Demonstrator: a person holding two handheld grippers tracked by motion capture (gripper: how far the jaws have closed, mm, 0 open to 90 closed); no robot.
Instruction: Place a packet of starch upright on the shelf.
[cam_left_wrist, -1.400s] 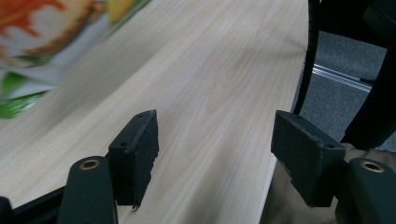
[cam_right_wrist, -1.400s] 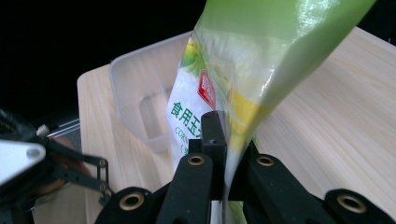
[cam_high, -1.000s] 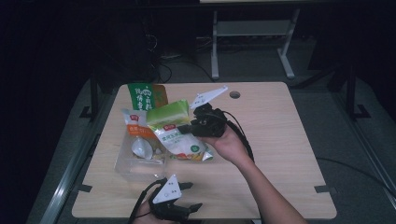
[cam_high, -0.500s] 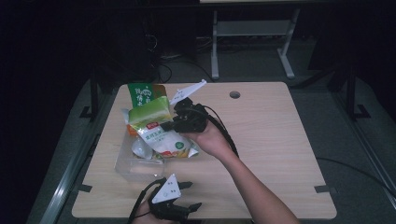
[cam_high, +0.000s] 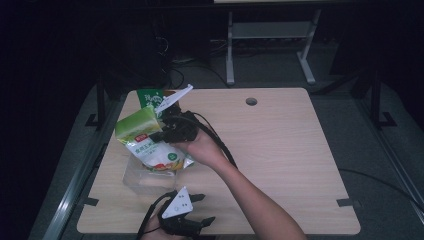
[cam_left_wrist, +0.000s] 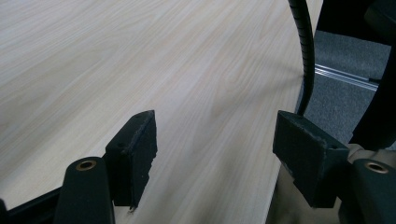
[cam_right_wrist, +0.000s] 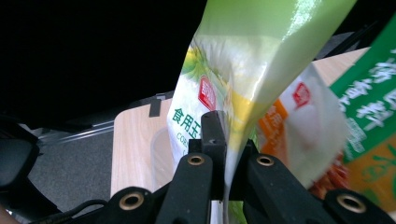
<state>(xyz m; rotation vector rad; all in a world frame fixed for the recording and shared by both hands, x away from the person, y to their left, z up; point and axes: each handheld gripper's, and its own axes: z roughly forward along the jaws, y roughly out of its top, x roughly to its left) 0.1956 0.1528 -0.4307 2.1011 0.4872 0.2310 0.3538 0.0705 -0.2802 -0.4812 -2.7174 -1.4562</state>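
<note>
up over the left part of the tabletop, the right tool is clamped on the edge of a green and white pouch, which hangs lifted off the wood. in the right gripper view its two black jaws are pressed together with the thin film of the pouch pinched between them, red label and green print showing. just beneath and beside it in the high view lies a white food bag with a red mark, resting over a clear plastic bag. behind them, near the far left corner, stands a dark green packet. the right hand reaches in from the near edge, a black cable trailing along the forearm.

at the near edge the left tool rests low with its jaws wide apart and nothing between them; the left gripper view shows bare pale wood between the two pads.
</note>
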